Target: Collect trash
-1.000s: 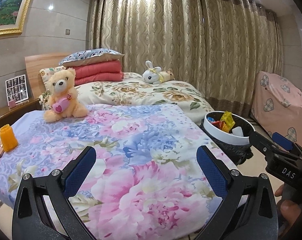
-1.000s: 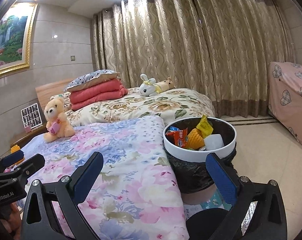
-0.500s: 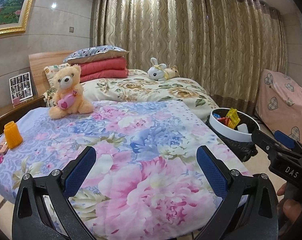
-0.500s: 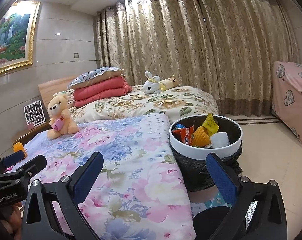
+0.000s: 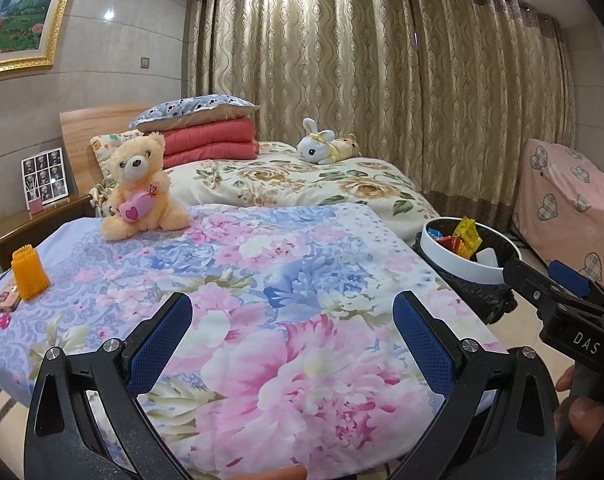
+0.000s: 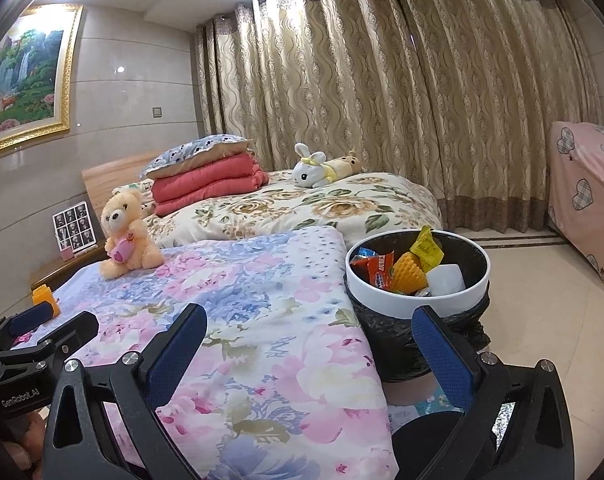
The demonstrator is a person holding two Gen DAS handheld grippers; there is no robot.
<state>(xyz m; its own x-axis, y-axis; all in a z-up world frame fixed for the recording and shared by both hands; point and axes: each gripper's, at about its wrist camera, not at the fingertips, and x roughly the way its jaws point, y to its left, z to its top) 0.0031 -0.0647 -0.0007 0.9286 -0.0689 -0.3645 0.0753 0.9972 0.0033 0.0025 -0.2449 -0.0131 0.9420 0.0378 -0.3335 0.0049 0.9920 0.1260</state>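
Soft printed cloth bedspread (image 5: 286, 288), glossy white plastic bin rim (image 6: 386, 300), crinkled black plastic liner (image 6: 386, 344).

Left gripper (image 5: 292, 340) is held level, its two blue-padded fingers (image 5: 158, 344) spread wide apart with nothing between them. Right gripper (image 6: 308, 346) is level beside it, jaws equally wide and empty. A hand (image 5: 582, 412) grips the right handle; another hand (image 6: 22, 436) grips the left one.

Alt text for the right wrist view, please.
Open right gripper, holding nothing, hovers over a floral cover beside a bin filled with wrappers. A teddy bear sits on the cover; curtains behind.
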